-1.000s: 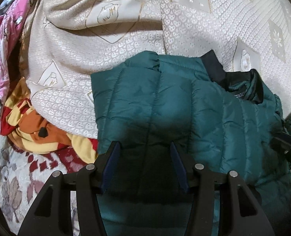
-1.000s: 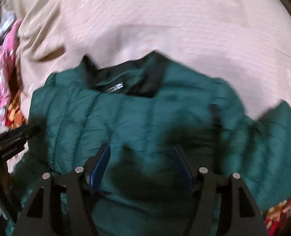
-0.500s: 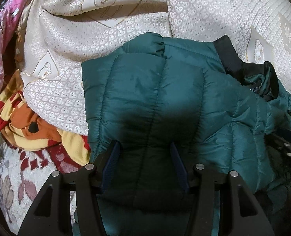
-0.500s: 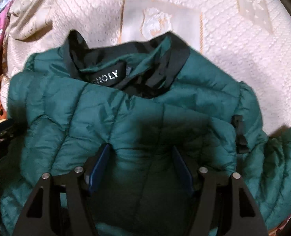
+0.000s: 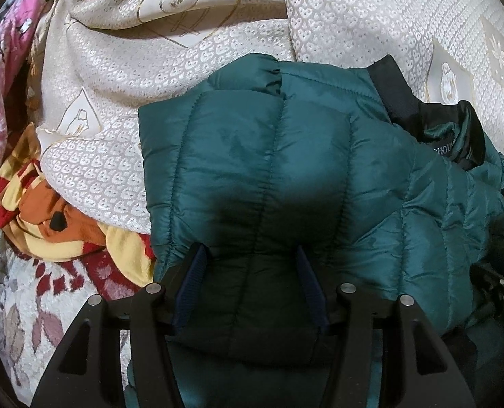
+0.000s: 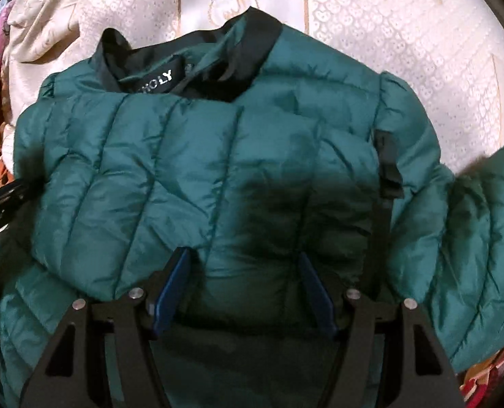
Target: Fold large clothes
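**Count of Things in View**

One teal quilted jacket [image 5: 286, 176] lies across the bed, seen again from the right wrist [image 6: 190, 176]. It has one black collar [image 6: 248, 54] bearing one label [image 6: 156, 83]. One cream patterned bedspread [image 5: 143, 74] lies under it. To the left lie one pink printed cloth [image 5: 3, 78] and one orange, yellow and red cloth [image 5: 48, 210]. One pale leaf-patterned cover [image 5: 24, 306] fills the near left. Two hand-held grippers are counted: the left hand-held gripper [image 5: 252, 255] and the right hand-held gripper [image 6: 243, 258], each with two blue-padded fingers spread apart.
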A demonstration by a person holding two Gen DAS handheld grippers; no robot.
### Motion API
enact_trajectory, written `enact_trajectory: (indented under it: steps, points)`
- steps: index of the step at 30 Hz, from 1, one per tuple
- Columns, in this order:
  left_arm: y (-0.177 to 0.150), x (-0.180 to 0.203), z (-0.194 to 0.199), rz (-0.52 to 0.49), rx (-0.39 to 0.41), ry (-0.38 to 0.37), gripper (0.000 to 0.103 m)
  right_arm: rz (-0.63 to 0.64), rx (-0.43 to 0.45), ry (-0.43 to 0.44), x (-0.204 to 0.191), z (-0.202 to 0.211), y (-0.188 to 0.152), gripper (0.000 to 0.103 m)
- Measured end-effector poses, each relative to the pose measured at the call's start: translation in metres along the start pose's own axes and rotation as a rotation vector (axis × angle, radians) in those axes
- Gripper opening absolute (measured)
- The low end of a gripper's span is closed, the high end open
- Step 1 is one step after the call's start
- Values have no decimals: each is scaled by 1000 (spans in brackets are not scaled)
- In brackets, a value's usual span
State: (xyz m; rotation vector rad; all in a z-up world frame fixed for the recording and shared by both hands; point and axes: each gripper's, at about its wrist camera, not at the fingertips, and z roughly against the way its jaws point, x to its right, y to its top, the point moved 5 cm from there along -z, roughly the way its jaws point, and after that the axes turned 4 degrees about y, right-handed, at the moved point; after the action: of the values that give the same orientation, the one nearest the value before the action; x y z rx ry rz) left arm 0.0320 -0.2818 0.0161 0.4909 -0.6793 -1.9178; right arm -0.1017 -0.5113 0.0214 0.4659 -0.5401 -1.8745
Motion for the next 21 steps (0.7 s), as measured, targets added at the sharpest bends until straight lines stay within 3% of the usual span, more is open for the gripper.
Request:
enact_trajectory:
  steps: [5, 10, 21]
  points:
    - [-1, 5, 27, -27, 33, 22, 32, -32, 31, 20, 0, 30, -3, 69]
    - [-7, 9, 61, -27, 65, 6, 32, -78, 57, 14, 9, 65, -17, 78]
    - [-27, 23, 120, -24, 89, -33, 32, -52, 103, -15, 13, 119, -49, 85]
